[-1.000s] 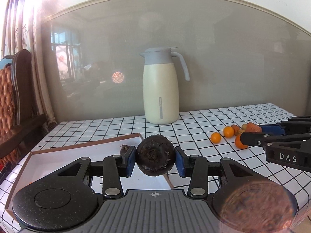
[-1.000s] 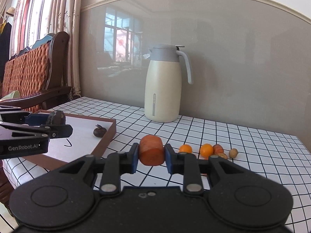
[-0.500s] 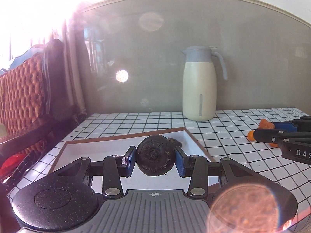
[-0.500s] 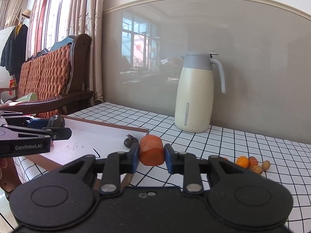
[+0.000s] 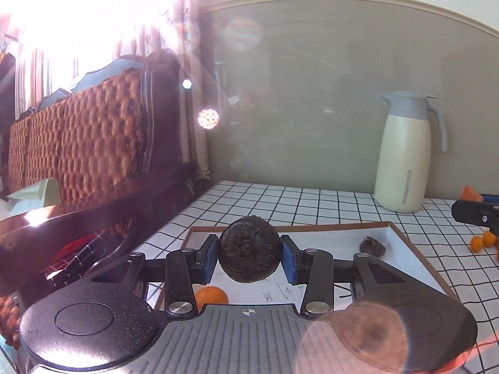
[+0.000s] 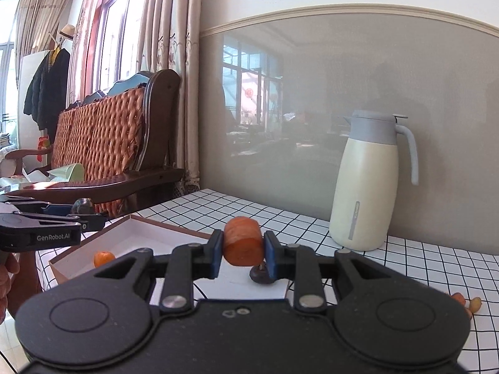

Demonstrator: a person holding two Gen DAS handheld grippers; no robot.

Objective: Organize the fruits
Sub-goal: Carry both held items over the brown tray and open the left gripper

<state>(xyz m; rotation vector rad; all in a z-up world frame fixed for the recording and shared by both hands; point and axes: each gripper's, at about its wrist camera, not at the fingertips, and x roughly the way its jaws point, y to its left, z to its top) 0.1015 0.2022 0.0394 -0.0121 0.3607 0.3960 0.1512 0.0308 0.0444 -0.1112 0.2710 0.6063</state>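
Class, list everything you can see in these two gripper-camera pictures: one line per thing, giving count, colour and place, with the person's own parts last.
Tray: one, white with brown rim, on the table's left part.
Table: one, white with a black grid.
Dark round fruit: one, blackish, between the left gripper's pads.
Small dark fruit: one, lying in the tray.
Orange fruit in tray: one, at its near left corner.
Carrot chunk: one, orange, between the right gripper's pads.
Loose small fruits: several, orange, on the table right of the tray.
Jug: one, cream with grey lid, by the wall.
Chair: one, dark wood with woven orange back, left of the table.
Left gripper: black, blue pads.
Right gripper: black, blue pads.
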